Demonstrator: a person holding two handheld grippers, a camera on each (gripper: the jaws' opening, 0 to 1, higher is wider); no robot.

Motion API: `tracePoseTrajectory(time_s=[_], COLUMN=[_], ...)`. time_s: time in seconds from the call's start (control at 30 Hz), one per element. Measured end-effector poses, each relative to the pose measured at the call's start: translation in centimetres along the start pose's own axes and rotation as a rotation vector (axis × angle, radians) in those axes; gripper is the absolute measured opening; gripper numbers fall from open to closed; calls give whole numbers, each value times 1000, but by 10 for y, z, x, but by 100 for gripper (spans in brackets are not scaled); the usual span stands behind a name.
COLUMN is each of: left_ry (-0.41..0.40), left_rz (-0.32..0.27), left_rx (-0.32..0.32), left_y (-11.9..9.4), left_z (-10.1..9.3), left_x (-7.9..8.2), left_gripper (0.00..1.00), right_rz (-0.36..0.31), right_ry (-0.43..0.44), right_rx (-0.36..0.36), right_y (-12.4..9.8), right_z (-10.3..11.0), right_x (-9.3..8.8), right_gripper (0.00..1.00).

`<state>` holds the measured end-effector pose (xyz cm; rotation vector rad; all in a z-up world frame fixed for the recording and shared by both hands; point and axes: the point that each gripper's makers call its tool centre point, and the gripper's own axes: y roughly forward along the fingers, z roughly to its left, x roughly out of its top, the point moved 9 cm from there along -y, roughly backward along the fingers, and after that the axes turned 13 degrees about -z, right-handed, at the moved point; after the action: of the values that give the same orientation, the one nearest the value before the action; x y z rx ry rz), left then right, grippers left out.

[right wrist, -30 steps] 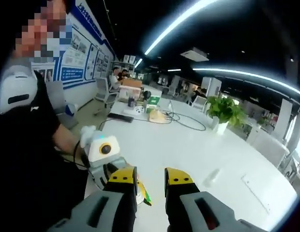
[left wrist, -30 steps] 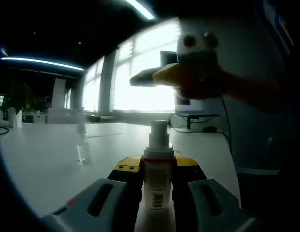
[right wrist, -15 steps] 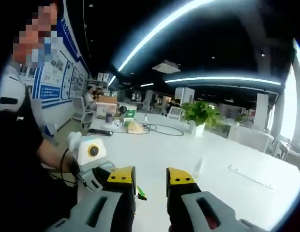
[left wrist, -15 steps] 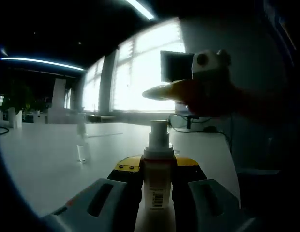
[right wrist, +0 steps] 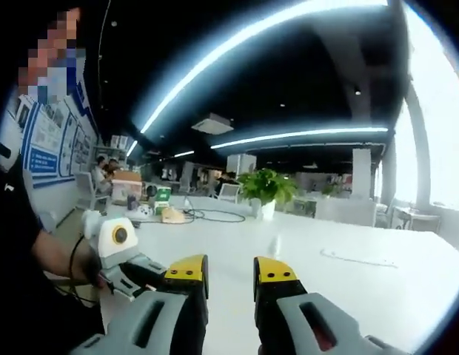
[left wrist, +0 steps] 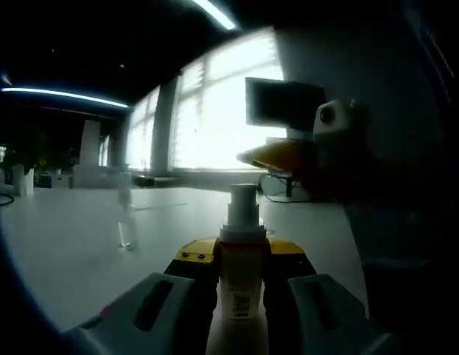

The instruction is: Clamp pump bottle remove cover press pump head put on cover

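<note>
A white pump bottle (left wrist: 240,277) with its bare pump head (left wrist: 243,201) stands upright, and my left gripper (left wrist: 242,257) is shut on its body. A small clear cover (left wrist: 126,225) stands on the white table (left wrist: 59,244) to the left of the bottle. My right gripper (left wrist: 253,157) hangs up and to the right of the pump head, not touching it. In the right gripper view my right gripper (right wrist: 229,271) is open with nothing between its jaws. The left gripper (right wrist: 129,255) shows low on the left, and the clear cover (right wrist: 276,242) sits far out on the table.
A dark monitor (left wrist: 283,103) and bright windows lie behind the bottle. A potted plant (right wrist: 265,185), cables and small items (right wrist: 170,214) sit at the table's far end. A person's arm (right wrist: 37,259) holds the left gripper. People sit at distant desks (right wrist: 111,174).
In the left gripper view the right gripper has drifted right and lower, away from above the pump head. The right gripper view has tilted upward. The bottle stays clamped.
</note>
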<state>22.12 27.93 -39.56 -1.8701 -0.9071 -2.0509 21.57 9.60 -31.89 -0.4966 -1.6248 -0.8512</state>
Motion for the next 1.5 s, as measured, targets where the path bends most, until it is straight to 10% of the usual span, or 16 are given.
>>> tracePoseTrajectory(time_s=[0.3, 1.5], left_ry=[1, 0], left_rz=[0, 2], left_rx=[-2, -1], left_y=[0, -1], left_z=[0, 0], left_x=[0, 0], left_gripper=[14, 14], right_rz=[-128, -78], right_ry=[3, -10], right_rx=[-195, -254], right_y=[-40, -61], right_z=[17, -5], right_x=[-5, -9], right_gripper=[17, 18])
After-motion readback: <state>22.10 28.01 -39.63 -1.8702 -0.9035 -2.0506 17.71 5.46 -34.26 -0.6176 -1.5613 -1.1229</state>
